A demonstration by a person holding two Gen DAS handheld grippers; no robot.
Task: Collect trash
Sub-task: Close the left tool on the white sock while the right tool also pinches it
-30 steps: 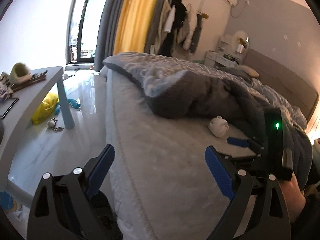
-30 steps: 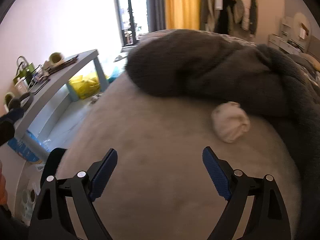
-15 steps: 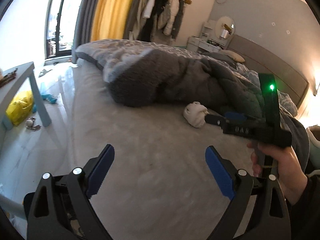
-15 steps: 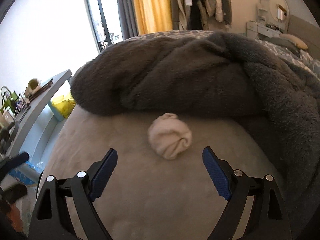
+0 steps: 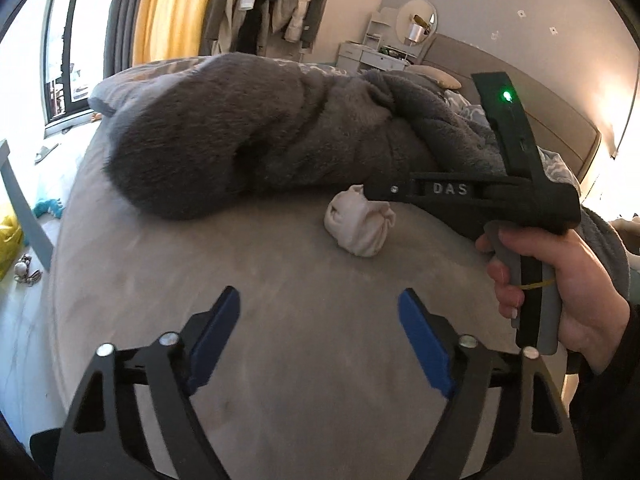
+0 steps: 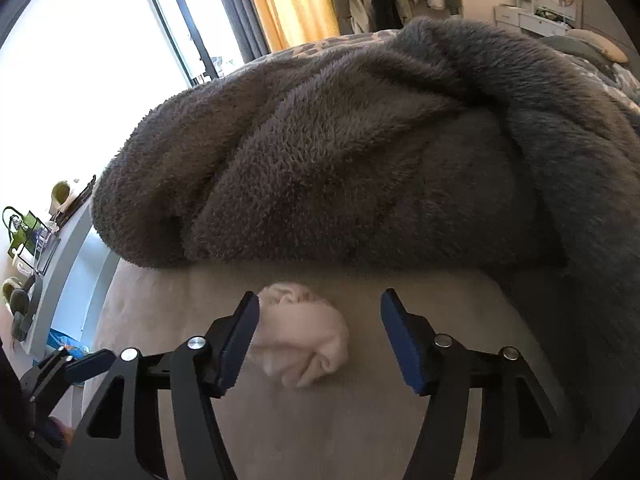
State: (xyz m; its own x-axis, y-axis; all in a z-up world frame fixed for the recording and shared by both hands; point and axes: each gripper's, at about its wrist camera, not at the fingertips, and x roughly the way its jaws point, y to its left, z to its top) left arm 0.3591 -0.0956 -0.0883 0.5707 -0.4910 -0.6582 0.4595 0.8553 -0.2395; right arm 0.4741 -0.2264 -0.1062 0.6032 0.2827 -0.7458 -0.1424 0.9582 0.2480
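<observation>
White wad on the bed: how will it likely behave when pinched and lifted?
The white wad looks like crumpled tissue or cloth, so it should squash easily and weigh little. Its loose folds may unravel. The right tool is closing around it, one pad near it, not yet squeezing.

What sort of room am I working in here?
A bedroom, most likely: a bed with a grey fleece blanket heaped on it, clothes on a rack by the curtains, and a dressing table with a round mirror.
</observation>
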